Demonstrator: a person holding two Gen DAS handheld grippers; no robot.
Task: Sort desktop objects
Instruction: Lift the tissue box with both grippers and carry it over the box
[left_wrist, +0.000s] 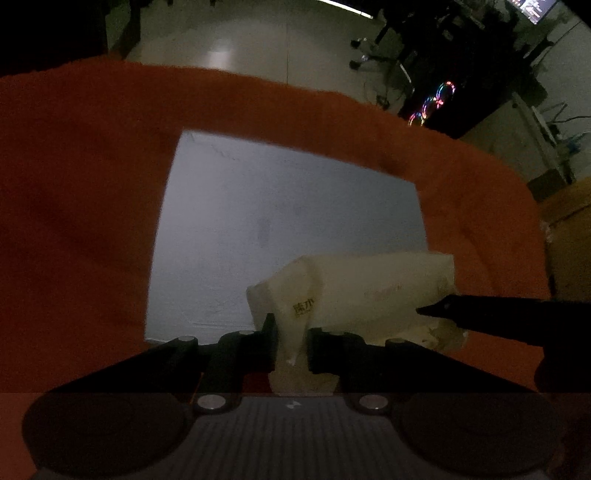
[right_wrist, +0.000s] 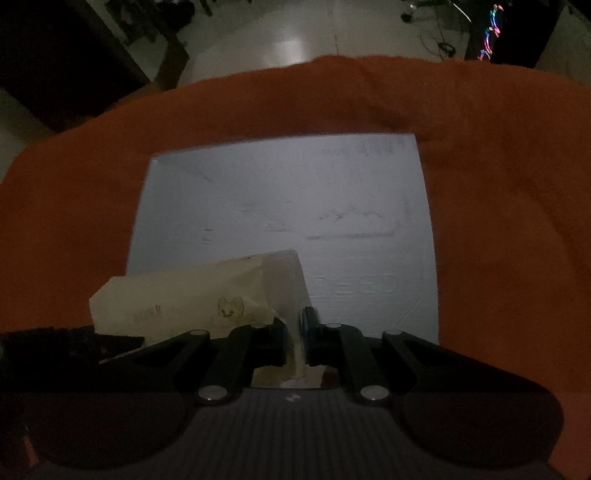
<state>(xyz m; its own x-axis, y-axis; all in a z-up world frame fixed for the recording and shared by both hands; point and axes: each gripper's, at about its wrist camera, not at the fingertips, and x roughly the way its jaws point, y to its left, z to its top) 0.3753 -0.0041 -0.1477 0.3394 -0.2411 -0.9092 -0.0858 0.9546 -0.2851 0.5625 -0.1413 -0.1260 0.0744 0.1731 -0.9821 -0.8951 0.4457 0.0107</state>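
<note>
A pale cream tissue pack (left_wrist: 373, 291) in soft plastic wrap hangs over a white board (left_wrist: 266, 225) on an orange cloth (left_wrist: 74, 221). My left gripper (left_wrist: 291, 343) is shut on the pack's left end flap. In the left wrist view the other gripper's dark fingers (left_wrist: 480, 314) reach in from the right at the pack's far end. In the right wrist view my right gripper (right_wrist: 294, 341) is shut on the right end flap of the same tissue pack (right_wrist: 184, 295), above the white board (right_wrist: 332, 206). The left gripper's dark fingers (right_wrist: 66, 343) show at the lower left.
The orange cloth (right_wrist: 498, 221) covers the table all round the board. Beyond the table edge lies a pale floor (left_wrist: 240, 48). Dark desks and a computer with coloured lights (left_wrist: 436, 103) stand at the back right. A brown cardboard surface (left_wrist: 569, 206) lies at the right edge.
</note>
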